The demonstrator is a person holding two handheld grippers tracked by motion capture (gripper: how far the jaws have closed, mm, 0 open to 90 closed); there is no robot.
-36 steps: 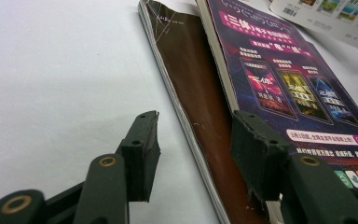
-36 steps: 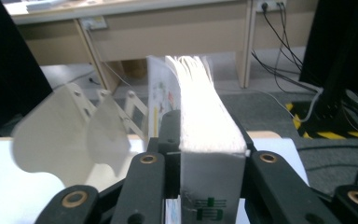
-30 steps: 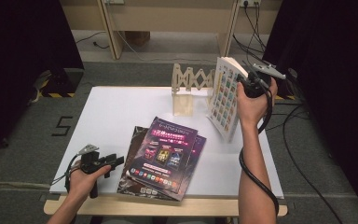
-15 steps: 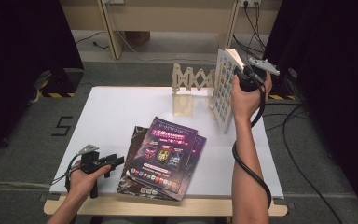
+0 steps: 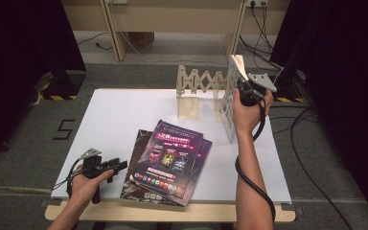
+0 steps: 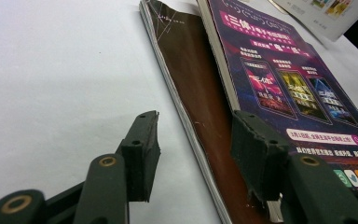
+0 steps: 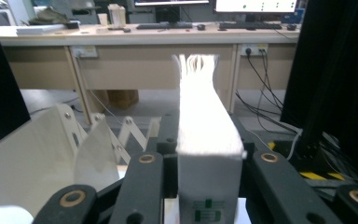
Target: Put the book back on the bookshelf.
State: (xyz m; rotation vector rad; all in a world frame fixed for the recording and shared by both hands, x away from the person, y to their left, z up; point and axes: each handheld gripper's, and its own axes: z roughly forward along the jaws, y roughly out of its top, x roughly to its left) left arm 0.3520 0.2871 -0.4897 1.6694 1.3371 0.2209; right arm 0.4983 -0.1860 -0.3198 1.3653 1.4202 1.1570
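Observation:
A white book (image 5: 229, 103) with a grid-patterned cover stands upright on its lower edge at the table's back right, beside a wooden accordion rack (image 5: 199, 85). My right gripper (image 5: 242, 90) is shut on its top part. In the right gripper view the book (image 7: 208, 130) sits between the jaws, which have just been opening slightly. The rack (image 7: 121, 133) lies to its left there. Two purple and dark magazines (image 5: 168, 160) lie stacked at the front centre. My left gripper (image 5: 120, 165) rests open at their left edge. Its jaws straddle the lower magazine's edge (image 6: 200, 126) without pressing on it.
The white table (image 5: 124, 110) has bare surface to the left and behind the magazines. Dark curtains flank both sides. A desk frame and cables lie on the floor beyond the far edge, and the right gripper's cable trails down along the forearm.
The right hand has lowered the white book and shifted it left toward the rack, turning it more edge-on. The left hand and the magazines have not moved.

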